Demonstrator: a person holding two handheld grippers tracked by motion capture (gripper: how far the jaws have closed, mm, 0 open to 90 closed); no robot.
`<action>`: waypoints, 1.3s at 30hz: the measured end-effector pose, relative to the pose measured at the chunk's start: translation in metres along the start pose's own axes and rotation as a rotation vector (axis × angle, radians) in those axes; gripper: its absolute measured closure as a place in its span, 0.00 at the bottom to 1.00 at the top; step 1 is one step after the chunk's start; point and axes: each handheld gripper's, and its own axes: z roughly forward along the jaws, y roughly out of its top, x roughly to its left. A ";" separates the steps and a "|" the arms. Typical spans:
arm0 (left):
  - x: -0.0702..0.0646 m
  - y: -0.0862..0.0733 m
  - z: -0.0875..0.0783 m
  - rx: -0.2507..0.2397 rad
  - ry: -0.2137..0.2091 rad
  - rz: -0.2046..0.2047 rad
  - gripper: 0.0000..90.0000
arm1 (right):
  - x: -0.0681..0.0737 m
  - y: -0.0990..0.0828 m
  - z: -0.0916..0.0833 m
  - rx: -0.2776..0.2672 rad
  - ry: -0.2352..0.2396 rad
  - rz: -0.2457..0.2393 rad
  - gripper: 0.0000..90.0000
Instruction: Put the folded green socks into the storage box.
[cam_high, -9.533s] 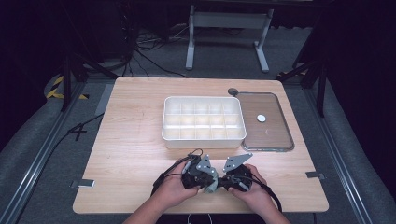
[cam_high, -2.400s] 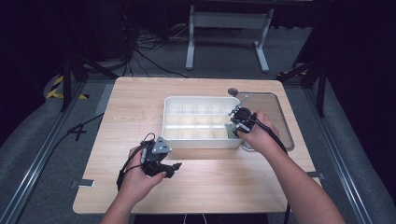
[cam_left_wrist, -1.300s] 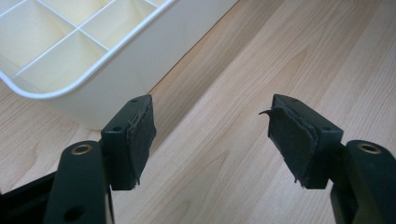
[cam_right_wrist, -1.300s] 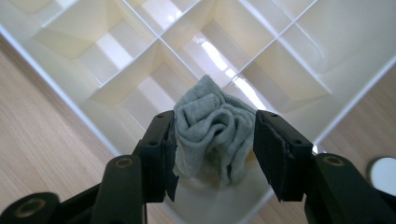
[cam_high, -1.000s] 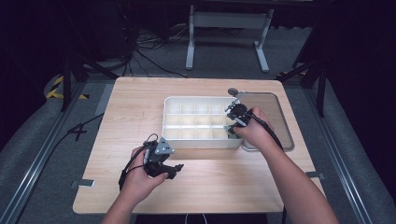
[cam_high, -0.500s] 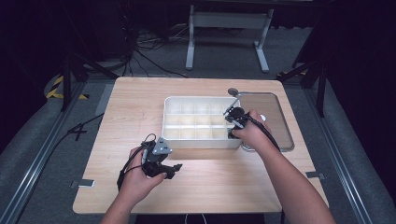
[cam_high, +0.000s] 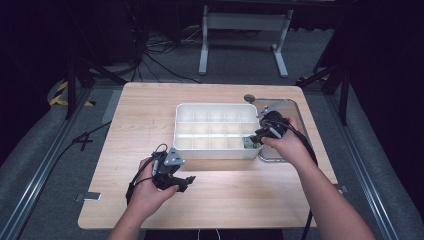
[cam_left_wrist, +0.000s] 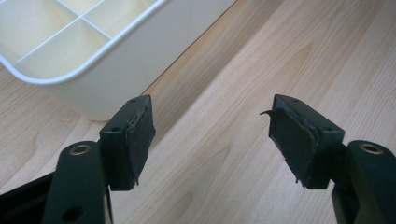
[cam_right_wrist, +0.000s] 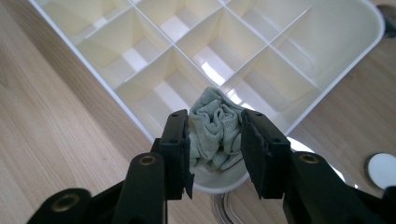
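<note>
In the right gripper view, the right gripper (cam_right_wrist: 215, 154) is hovering at lower centre, its jaws just opening around the bunched green cloth (cam_right_wrist: 215, 133), which is sitting in the divided tray's (cam_right_wrist: 299, 116) near corner compartment.

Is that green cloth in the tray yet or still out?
In. The bunched green cloth sits in a corner compartment of the white tray, between the right gripper, whose jaws have just been opening.
</note>
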 end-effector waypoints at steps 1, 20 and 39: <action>-0.001 0.001 -0.001 0.006 0.013 0.013 0.35 | 0.001 -0.003 -0.004 -0.023 0.003 0.000 0.68; -0.008 0.012 -0.012 0.007 0.006 0.063 0.34 | 0.045 -0.054 -0.055 -0.277 0.128 -0.054 0.56; -0.008 0.010 -0.014 0.036 -0.045 0.101 0.31 | 0.074 -0.083 -0.026 -0.222 0.244 -0.074 0.54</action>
